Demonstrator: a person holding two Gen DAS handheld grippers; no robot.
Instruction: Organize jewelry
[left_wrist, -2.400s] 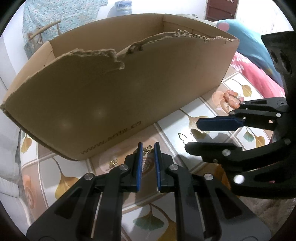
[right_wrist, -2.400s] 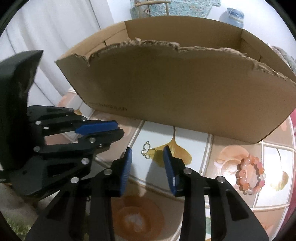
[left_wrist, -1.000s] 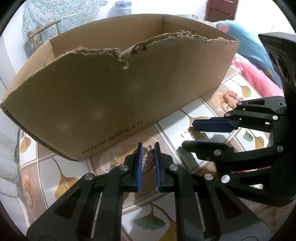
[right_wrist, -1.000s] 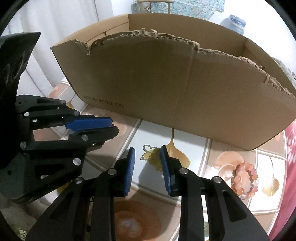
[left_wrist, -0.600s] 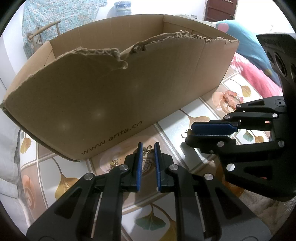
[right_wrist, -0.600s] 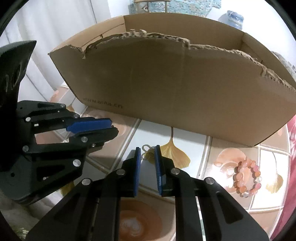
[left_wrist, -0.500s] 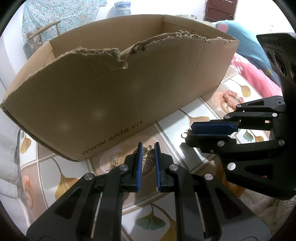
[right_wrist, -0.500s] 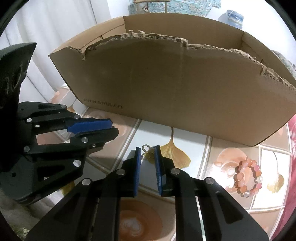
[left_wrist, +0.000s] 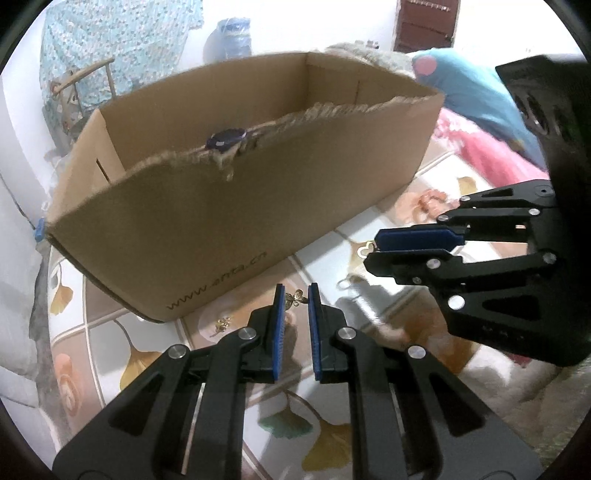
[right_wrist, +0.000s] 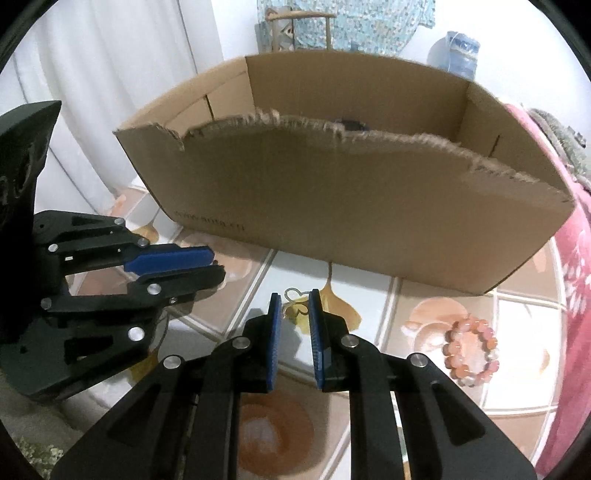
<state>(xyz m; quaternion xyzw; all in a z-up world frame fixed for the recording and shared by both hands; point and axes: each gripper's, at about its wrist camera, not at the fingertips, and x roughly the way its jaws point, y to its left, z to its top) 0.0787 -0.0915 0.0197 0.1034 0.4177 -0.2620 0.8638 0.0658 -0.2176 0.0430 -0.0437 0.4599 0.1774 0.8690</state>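
Observation:
A torn cardboard box (left_wrist: 236, 206) stands on the tiled cloth; it also shows in the right wrist view (right_wrist: 351, 199). My left gripper (left_wrist: 295, 299) is shut on a small gold earring (left_wrist: 295, 298) and holds it above the cloth. My right gripper (right_wrist: 295, 302) is shut on a silver butterfly earring (right_wrist: 295, 301), lifted off the cloth; from the left wrist view it (left_wrist: 365, 249) sticks out past the blue pads. A second gold earring (left_wrist: 222, 323) lies on the cloth near the box. A pink bead bracelet (right_wrist: 471, 352) lies at the right.
A dark round item (left_wrist: 226, 139) sits inside the box behind the torn edge. A pink and blue blanket (left_wrist: 491, 122) lies at the right. A white curtain (right_wrist: 92, 92) hangs at the left, and a wooden chair (right_wrist: 299, 26) stands behind the box.
Both grippers have risen with their earrings, so the box interior shows over the torn edge. The right gripper shut on the silver earring about a second ago.

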